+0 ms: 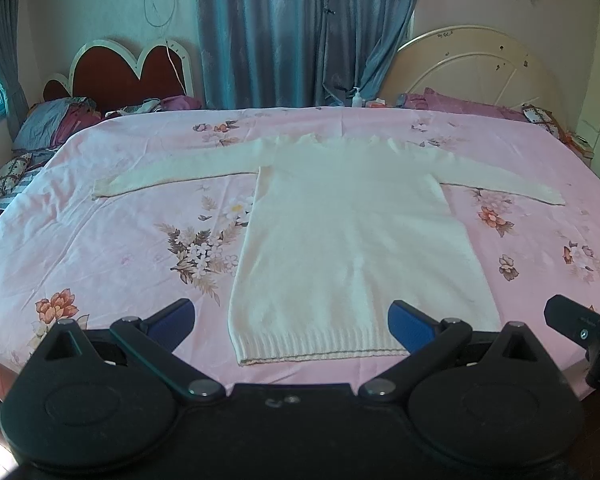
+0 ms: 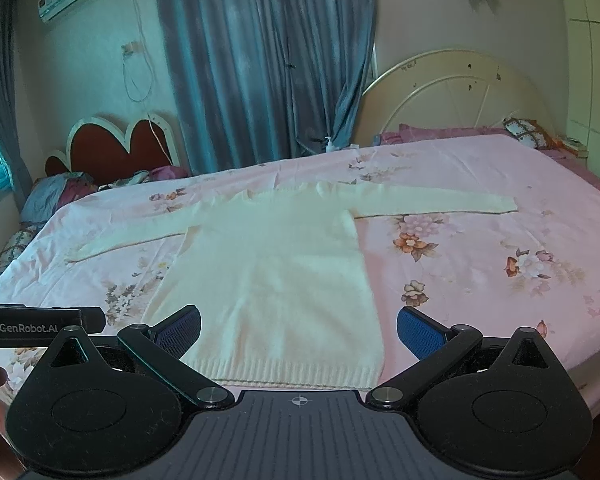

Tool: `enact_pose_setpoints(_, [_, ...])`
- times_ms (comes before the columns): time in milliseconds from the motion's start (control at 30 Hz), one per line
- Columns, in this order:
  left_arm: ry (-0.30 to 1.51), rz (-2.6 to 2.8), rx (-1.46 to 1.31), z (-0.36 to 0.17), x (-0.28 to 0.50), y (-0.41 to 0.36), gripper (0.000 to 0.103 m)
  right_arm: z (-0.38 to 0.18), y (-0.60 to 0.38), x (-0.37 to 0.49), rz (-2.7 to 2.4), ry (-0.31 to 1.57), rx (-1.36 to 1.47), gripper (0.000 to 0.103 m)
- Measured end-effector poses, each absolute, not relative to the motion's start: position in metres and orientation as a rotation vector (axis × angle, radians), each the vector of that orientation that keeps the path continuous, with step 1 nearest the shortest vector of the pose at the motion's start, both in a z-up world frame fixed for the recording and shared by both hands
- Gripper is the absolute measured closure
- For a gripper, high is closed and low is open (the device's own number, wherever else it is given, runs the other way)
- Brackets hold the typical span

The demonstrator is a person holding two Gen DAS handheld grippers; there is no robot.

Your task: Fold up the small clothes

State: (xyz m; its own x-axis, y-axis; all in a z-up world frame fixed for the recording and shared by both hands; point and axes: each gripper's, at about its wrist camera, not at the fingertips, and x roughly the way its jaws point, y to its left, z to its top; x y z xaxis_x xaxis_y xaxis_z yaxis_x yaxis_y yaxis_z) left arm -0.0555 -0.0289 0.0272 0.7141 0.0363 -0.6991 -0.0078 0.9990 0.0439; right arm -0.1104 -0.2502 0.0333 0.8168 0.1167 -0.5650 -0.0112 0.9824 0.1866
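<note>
Item: cream sweater (image 1: 348, 240), lying flat on the bed (image 1: 100, 208), hem at the near edge, both sleeves spread. No fold made. I am holding my left gripper (image 1: 291, 322) and right gripper (image 2: 299, 330) wide apart, empty.

Left gripper (image 1: 291, 322) and right gripper (image 2: 299, 330) hover side by side, jaws spread wide, aimed toward 12 o'clock.

Pink floral bedsheet (image 1: 112, 240), blue curtains (image 1: 284, 32) behind (drawn), heart-shaped headboard (image 1: 128, 76) left.
</note>
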Motion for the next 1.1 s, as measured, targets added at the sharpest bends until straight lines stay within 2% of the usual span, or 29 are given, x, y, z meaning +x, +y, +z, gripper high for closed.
enact_pose_setpoints(567, [0.801,0.018,0.052,0.015,-0.01,-0.031,0.001,0.022,-0.263,-0.07,0.03,0.627,0.2,0.0])
enact_pose_setpoints(1100, [0.821,-0.042,0.037,-0.001,0.08,-0.005,0.001,0.011,-0.266,0.011,-0.088,0.618,0.244,0.0])
